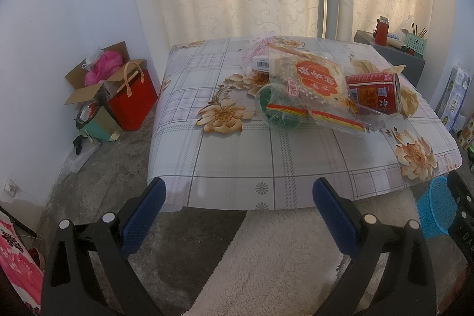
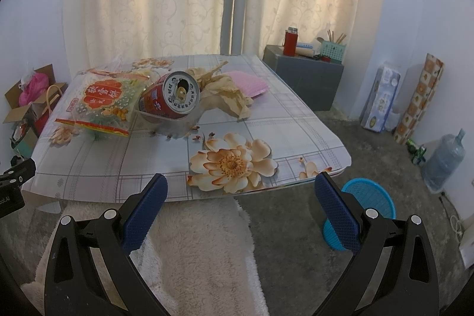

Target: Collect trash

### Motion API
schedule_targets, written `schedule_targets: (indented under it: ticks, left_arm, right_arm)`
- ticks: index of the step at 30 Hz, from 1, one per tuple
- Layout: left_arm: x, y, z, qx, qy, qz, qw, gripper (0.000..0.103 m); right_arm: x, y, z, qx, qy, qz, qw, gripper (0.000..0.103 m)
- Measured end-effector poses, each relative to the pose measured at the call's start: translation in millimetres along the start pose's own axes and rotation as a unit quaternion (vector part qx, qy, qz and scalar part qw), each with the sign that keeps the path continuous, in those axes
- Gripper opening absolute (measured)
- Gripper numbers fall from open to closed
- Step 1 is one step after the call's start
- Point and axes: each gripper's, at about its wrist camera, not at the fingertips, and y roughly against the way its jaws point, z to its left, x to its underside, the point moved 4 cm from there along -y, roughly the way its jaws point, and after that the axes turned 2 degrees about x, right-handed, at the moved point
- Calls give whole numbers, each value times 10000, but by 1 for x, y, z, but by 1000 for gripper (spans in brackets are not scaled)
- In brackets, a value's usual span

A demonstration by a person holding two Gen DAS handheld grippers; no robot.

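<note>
The low table (image 2: 266, 135) with its flowered cloth carries all the trash in one loose heap toward the far left, while the blue mesh basket (image 2: 373, 197) stands on the floor just beside the table's near right corner, the likely bin. Largest in the heap is the printed snack bag (image 2: 103, 99), lying flat; against it leans the red can (image 2: 170, 99), on its side with its opened top facing the right wrist camera; behind that sits crumpled brown paper (image 2: 228, 95). The left gripper (image 1: 237, 203) and right gripper (image 2: 241, 197) both hover short of the near edge, jaws spread wide and empty. A sound start, I judge, is the can: approach across its body, not its rim, since it may roll.
</note>
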Motion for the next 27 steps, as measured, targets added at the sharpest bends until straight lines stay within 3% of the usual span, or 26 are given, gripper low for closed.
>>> schedule_targets:
  ticks: [27]
  left_arm:
    - [5,-1,4,-35,-24,46,10000,97]
  right_arm:
    - [-1,1,-2,-76,-70,27,9999,95]
